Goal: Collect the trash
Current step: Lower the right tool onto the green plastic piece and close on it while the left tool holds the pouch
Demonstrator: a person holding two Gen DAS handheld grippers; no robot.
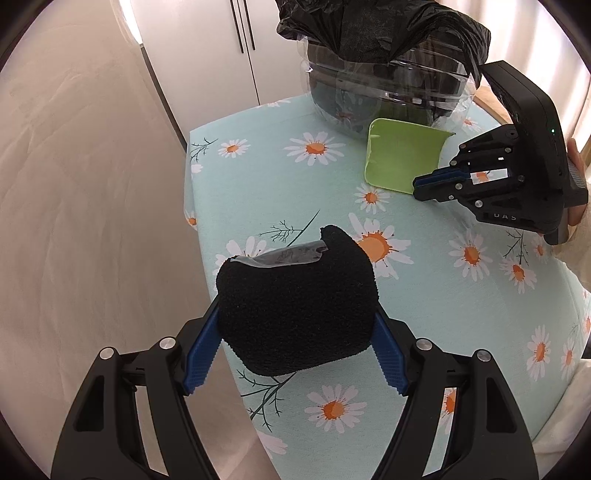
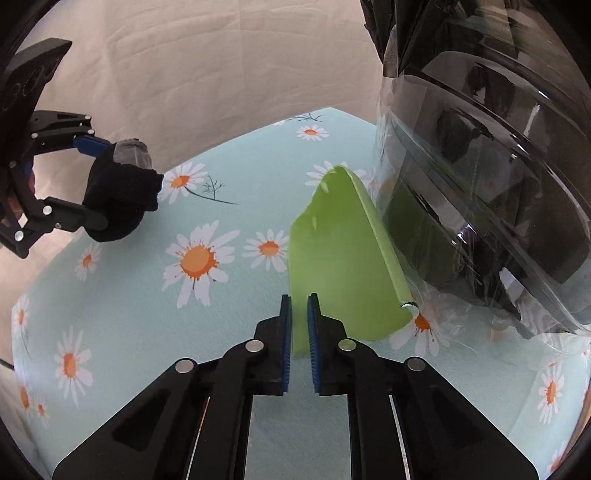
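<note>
Left hand-held gripper [image 1: 295, 354]: clamps black sponge [image 1: 295, 302], carrying | Right hand-held gripper [image 2: 299, 332]: pinches green plate [image 2: 340, 258] edge, for lined bin [image 2: 480, 184].

Here's the desk [image 1: 280, 177], under a pale blue cloth printed with white-and-orange daisies. At its far end sits a clear bin [image 1: 384, 88] lined with a black bag [image 1: 369, 33]. Just beside the bin a green tray [image 1: 399, 158] is tilted up on edge, its lower edge on the cloth.
</note>
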